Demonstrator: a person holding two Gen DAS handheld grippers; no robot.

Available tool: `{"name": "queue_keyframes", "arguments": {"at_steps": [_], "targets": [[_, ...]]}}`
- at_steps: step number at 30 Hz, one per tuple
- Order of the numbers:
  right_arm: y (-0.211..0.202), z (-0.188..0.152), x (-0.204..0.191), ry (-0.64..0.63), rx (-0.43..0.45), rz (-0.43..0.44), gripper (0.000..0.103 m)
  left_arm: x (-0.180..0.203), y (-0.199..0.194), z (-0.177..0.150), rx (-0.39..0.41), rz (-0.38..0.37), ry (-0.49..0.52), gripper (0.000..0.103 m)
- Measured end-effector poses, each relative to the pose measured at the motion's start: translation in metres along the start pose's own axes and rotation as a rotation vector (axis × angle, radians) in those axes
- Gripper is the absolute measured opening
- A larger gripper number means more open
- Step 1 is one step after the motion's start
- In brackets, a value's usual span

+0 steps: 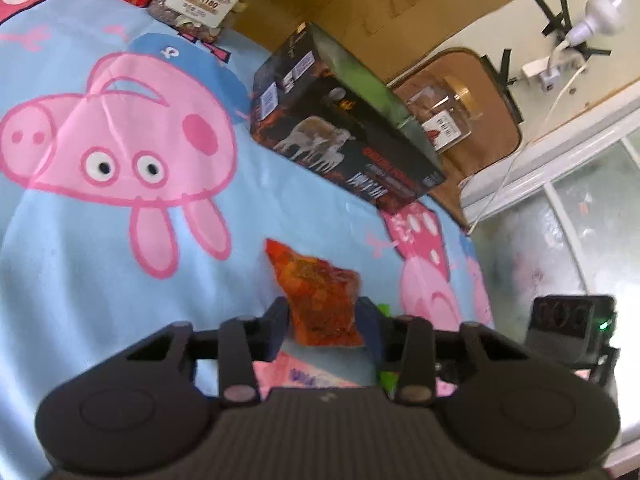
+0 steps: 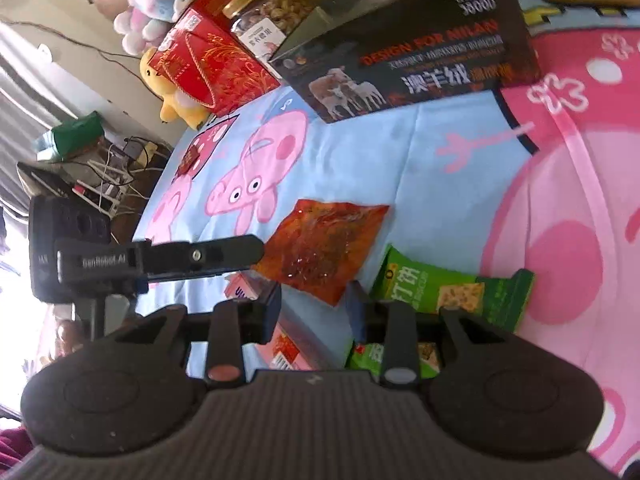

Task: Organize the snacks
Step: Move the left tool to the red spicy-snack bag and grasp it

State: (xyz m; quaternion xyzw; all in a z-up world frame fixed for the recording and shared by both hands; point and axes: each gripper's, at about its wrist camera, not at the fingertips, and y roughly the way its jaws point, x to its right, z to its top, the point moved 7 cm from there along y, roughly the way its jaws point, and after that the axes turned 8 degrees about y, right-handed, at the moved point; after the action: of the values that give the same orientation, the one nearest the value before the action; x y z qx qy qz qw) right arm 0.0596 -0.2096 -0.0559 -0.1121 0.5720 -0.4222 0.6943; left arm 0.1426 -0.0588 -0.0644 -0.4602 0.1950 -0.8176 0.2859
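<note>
Up close, the left claw (image 1: 322,320) pinches the red snack packet (image 1: 320,300) above the cartoon-pig bedsheet (image 1: 100,260). Only the right wrist view shows the green biscuit packet (image 2: 448,288) beside it, at the open right claw (image 2: 316,308).

Red snack packet (image 2: 326,250): glossy clear plastic film, crinkled; green biscuit pack (image 2: 452,290): smooth printed foil-like plastic; bedsheet (image 1: 100,240): matt soft cloth; black box (image 1: 344,136): semi-gloss printed cardboard; nut jar (image 2: 268,12): clear plastic or glass, gold metallic lid; left gripper (image 1: 322,326): matt black plastic, ribbed body.
</note>
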Motion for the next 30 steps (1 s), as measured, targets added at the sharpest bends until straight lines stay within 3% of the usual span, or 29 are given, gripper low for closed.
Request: {"name": "queue_keyframes", "arguments": {"at_steps": [4, 9, 11, 13, 17, 21, 25, 28, 30], "targets": [[-0.001, 0.005, 0.003, 0.029, 0.041, 0.038, 0.038, 0.024, -0.008, 0.009, 0.049, -0.046, 0.059, 0.036], [-0.008, 0.009, 0.008, 0.082, 0.135, 0.11, 0.041, 0.017, 0.006, 0.009, 0.024, 0.017, 0.048, 0.036], [-0.011, 0.011, 0.008, 0.076, 0.176, 0.111, 0.041, 0.006, 0.013, 0.006, 0.005, 0.014, -0.002, 0.03], [-0.011, 0.013, 0.01, 0.073, 0.184, 0.126, 0.039, -0.005, 0.017, 0.004, -0.003, 0.008, -0.042, 0.017], [-0.011, 0.022, 0.014, 0.139, 0.187, 0.177, 0.039, -0.023, 0.019, 0.002, 0.002, -0.007, -0.112, 0.008], [-0.015, 0.034, 0.019, 0.136, 0.218, 0.144, 0.041, -0.027, 0.02, 0.002, -0.001, -0.013, -0.121, 0.006], [-0.015, 0.048, 0.033, 0.1, 0.225, 0.031, 0.044, -0.022, 0.019, 0.005, -0.003, -0.02, -0.095, 0.006], [-0.008, 0.054, 0.045, 0.124, 0.179, 0.014, 0.043, -0.024, 0.023, 0.006, -0.005, -0.017, -0.092, 0.007], [-0.002, 0.056, 0.048, 0.163, 0.153, 0.065, 0.043, -0.029, 0.027, 0.006, -0.004, -0.031, -0.116, 0.007]]}}
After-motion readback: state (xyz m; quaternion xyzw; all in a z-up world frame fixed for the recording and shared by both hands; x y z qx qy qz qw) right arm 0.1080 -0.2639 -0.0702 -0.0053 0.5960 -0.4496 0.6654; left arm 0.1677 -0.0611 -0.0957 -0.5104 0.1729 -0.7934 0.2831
